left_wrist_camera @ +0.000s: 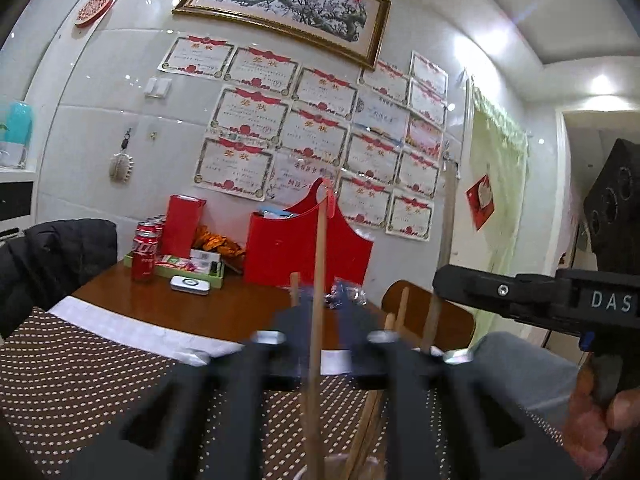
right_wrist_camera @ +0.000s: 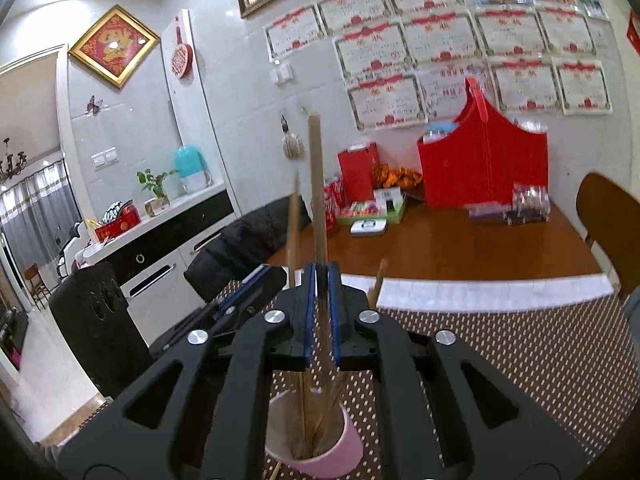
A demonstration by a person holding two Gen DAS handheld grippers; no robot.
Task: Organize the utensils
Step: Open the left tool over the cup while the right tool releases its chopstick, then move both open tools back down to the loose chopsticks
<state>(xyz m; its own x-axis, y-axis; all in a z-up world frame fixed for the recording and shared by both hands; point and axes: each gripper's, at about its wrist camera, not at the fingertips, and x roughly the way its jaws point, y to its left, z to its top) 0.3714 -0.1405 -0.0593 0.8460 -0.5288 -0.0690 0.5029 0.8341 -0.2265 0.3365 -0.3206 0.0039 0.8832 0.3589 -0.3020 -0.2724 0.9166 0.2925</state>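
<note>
In the right wrist view a pink cup (right_wrist_camera: pixel 320 446) stands on the dotted mat below my right gripper (right_wrist_camera: pixel 321 312). Several wooden chopsticks stand in it. The right jaws, with blue pads (right_wrist_camera: pixel 308 312), are shut on one upright grey-brown chopstick (right_wrist_camera: pixel 317 184) whose lower end is in the cup. In the left wrist view my left gripper (left_wrist_camera: pixel 318 340) is blurred and closed around a light wooden chopstick (left_wrist_camera: pixel 319 272) that runs down toward the cup rim at the bottom edge. Other chopsticks (left_wrist_camera: pixel 402 308) stand beside it. The right gripper's body (left_wrist_camera: pixel 520 292) is at the right.
The brown dotted mat (right_wrist_camera: pixel 520 360) covers the near table. On the wooden table (right_wrist_camera: pixel 460 248) behind are a red basket (right_wrist_camera: pixel 484 160), cola cans (left_wrist_camera: pixel 144 256), a green tray (left_wrist_camera: pixel 176 268), a white tin (right_wrist_camera: pixel 370 227). A black jacket (left_wrist_camera: pixel 52 264) hangs at the left, a chair back (right_wrist_camera: pixel 608 216) at the right.
</note>
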